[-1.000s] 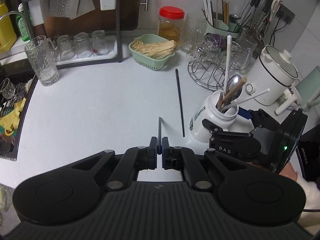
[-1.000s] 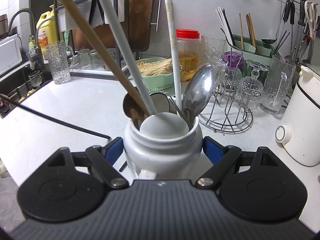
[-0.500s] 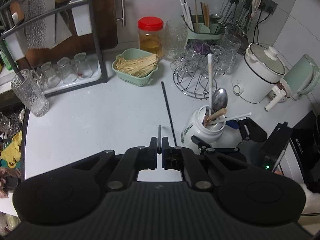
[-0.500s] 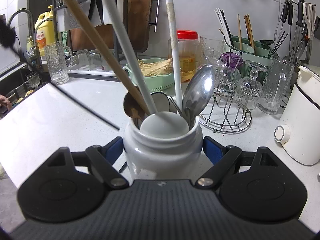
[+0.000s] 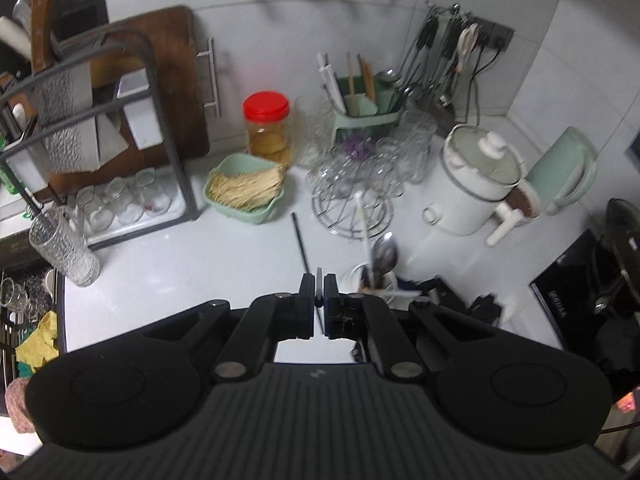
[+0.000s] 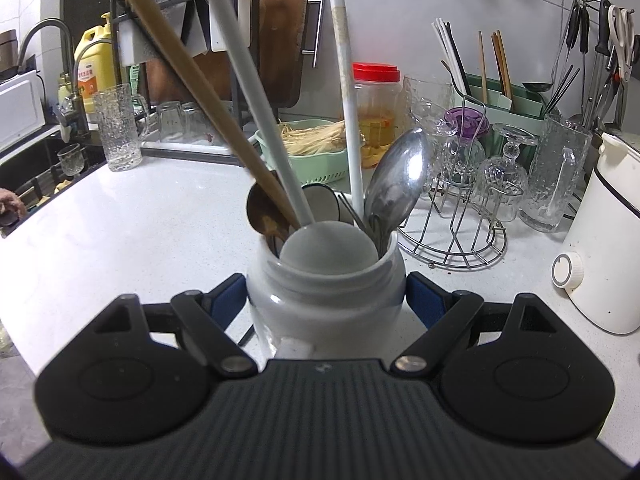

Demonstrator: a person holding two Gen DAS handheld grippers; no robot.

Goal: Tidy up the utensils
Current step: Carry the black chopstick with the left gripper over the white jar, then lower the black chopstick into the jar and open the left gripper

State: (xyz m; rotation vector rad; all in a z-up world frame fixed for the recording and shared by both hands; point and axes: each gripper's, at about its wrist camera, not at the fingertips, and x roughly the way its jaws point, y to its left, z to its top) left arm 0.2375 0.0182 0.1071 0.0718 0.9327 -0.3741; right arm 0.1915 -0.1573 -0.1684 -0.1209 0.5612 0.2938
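While I hold both grippers over the white counter (image 5: 168, 272), I list what each wrist view shows. Item one: my left gripper (image 5: 319, 294), low centre of the left view, jaws pressed together on a thin black chopstick (image 5: 319, 280), whose short end pokes out just beyond the pads. Item two: a second black chopstick (image 5: 300, 242), lying flat on the counter at mid-frame, just above the gripper tips, running up toward the green basket (image 5: 244, 192) of pale sticks. Item three: the white jar (image 6: 324, 296), lower centre of the right view, clamped between the blue pads of my right gripper (image 6: 325, 300), one pad pressing on each side; in the left view it sits just right of the left fingertips. Item four, jar contents: a wooden-handled utensil (image 6: 200, 92) leaning to upper left, a grey-white ladle (image 6: 256, 100) with its bowl filling the mouth, a white stick (image 6: 347, 92) standing nearly upright, a steel spoon (image 6: 398, 180) bowl-up at right, and a fork, partly hidden. Item five, surroundings: a red-lidded jar (image 6: 376, 108) behind the basket, a wire rack of glasses (image 6: 472, 184) at right, a green caddy (image 5: 366, 114) of chopsticks at upper centre, a white cooker (image 5: 476, 188) at right, and a tall glass mug (image 5: 64, 248) at left by the sink edge.
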